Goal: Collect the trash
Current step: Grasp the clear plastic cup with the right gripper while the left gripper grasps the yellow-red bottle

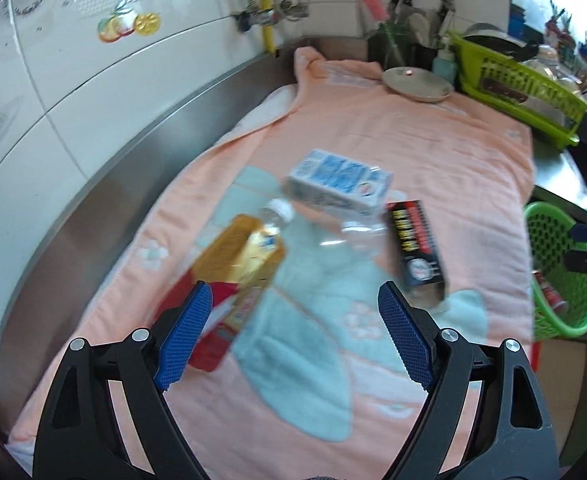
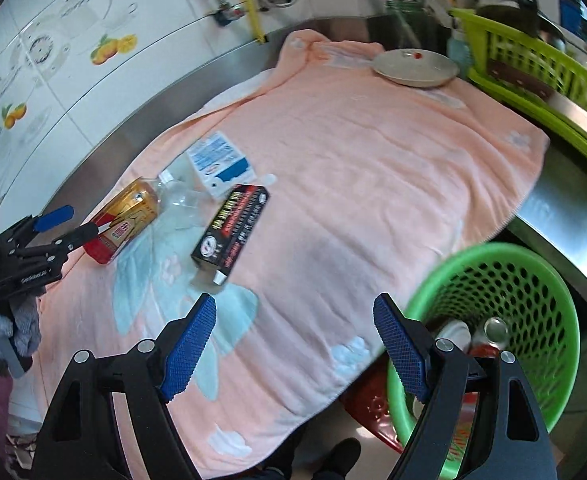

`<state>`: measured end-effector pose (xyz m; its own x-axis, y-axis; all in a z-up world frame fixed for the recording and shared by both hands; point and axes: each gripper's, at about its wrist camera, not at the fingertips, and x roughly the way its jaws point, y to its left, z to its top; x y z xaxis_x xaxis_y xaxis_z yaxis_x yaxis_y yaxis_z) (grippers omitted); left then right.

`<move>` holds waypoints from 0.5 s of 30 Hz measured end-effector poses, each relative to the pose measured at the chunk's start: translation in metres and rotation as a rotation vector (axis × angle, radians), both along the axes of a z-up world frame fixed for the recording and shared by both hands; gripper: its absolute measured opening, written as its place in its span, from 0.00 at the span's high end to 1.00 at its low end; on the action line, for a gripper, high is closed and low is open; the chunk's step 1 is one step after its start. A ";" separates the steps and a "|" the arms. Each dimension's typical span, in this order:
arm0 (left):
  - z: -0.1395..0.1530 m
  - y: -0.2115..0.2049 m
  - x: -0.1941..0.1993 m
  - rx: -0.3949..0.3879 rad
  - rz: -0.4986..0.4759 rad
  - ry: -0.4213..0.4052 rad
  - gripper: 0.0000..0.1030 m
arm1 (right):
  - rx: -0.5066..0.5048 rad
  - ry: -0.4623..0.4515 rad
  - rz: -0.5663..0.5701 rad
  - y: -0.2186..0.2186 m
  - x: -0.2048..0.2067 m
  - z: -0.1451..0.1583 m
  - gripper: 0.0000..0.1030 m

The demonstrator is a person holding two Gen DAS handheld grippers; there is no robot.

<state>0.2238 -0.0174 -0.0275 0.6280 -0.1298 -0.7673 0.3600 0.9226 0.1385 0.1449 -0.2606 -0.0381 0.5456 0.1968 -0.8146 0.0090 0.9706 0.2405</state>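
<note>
Several pieces of trash lie together on a peach towel (image 1: 433, 136) (image 2: 373, 152): an amber tea bottle with a red label (image 1: 245, 256) (image 2: 133, 216), a crumpled clear plastic bottle (image 1: 353, 236) (image 2: 181, 196), a white-and-blue carton (image 1: 341, 184) (image 2: 221, 160) and a black box (image 1: 415, 248) (image 2: 233, 228). My left gripper (image 1: 295, 296) (image 2: 73, 224) hovers open just short of the tea bottle, holding nothing. My right gripper (image 2: 295, 306) is open and empty over the towel's near edge, beside a green basket (image 2: 493, 320) (image 1: 557, 272) that holds cans.
A lidded dish (image 2: 413, 66) sits at the towel's far end. A green dish rack (image 2: 533, 64) and a utensil holder (image 1: 393, 40) stand at the back right. A steel backsplash (image 1: 133, 168) and tiled wall run along the left. A shoe (image 2: 341, 456) shows below the counter edge.
</note>
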 end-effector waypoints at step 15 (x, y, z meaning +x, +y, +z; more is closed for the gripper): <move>-0.035 0.033 0.048 0.158 -0.108 0.107 0.18 | -0.150 0.017 0.366 0.084 0.079 0.002 0.24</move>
<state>0.2719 0.0155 -0.0629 0.5309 -0.0651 -0.8449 0.4760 0.8478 0.2337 0.2238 -0.1762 -0.0365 0.4481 0.2538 -0.8572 -0.3413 0.9348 0.0983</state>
